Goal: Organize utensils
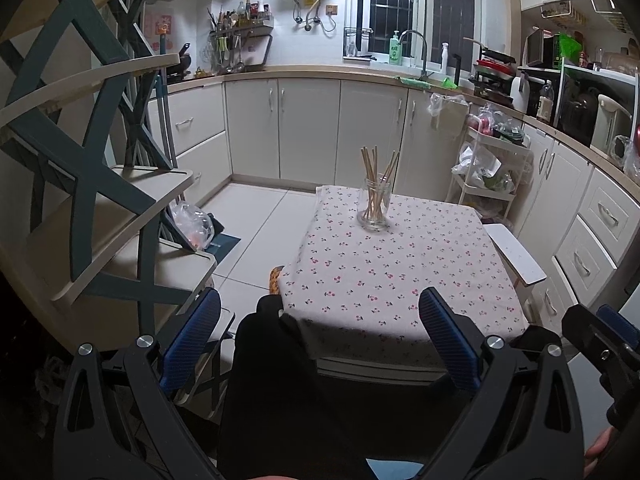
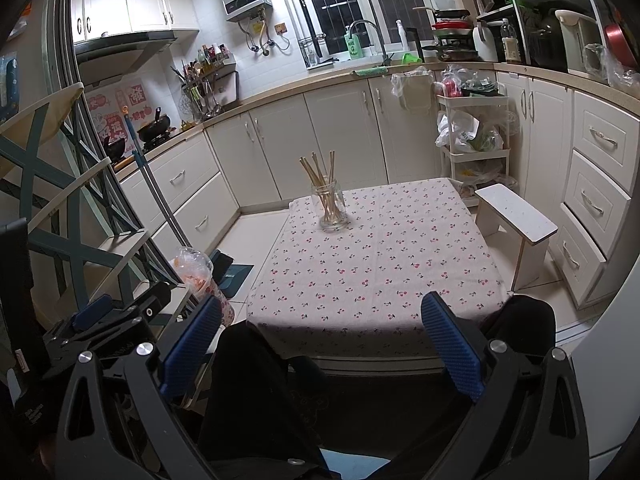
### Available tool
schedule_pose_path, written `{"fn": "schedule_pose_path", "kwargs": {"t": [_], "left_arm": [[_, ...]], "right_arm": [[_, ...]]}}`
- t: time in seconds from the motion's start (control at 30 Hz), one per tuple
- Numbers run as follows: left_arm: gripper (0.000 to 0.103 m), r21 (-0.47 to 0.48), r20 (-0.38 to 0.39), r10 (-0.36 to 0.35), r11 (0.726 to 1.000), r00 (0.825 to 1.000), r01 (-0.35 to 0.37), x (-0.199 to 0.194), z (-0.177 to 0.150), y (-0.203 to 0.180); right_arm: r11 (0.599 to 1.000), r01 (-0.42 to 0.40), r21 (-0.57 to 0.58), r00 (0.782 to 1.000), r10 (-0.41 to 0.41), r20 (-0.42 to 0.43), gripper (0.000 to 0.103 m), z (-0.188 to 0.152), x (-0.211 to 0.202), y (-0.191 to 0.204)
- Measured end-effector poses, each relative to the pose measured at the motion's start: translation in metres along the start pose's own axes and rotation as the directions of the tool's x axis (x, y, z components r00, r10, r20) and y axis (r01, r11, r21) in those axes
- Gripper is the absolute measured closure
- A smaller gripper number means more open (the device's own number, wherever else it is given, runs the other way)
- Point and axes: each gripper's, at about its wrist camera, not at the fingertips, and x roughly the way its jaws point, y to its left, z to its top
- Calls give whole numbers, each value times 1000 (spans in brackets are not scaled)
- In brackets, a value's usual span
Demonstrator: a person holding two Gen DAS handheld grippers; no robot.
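The clear glass jar (image 1: pixel 373 206) of thin wooden chopsticks (image 1: pixel 376 168) stands mid-frame on the cherry-print tablecloth (image 1: pixel 400 272). The left gripper (image 1: pixel 320 336) and right gripper (image 2: pixel 322 340) sit low, wide apart, holding nothing. The sorting looks done; nothing loose shows.

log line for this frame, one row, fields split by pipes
left gripper open, empty | right gripper open, empty | wooden chopsticks upright in clear glass jar | jar on cherry-print tablecloth | both grippers short of table

Dim indoor light from overhead, dark window (image 1: pixel 416 4) at upper centre, shadowed lower frame, strong fisheye bending at edges, sharp focus throughout
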Motion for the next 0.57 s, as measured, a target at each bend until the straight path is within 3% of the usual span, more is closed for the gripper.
{"fn": "schedule_pose_path", "kwargs": {"t": [0.13, 0.57], "left_arm": [[8, 13, 34, 9, 1000, 999, -10, -7, -1, -2], [8, 25, 14, -3, 1000, 1000, 3, -5, -1, -6]], "right_arm": [[1000, -1, -2, 1000, 1, 1, 7, 1, 0, -2], [1000, -1, -1, 1000, 1, 1, 7, -1, -1, 0]]}}
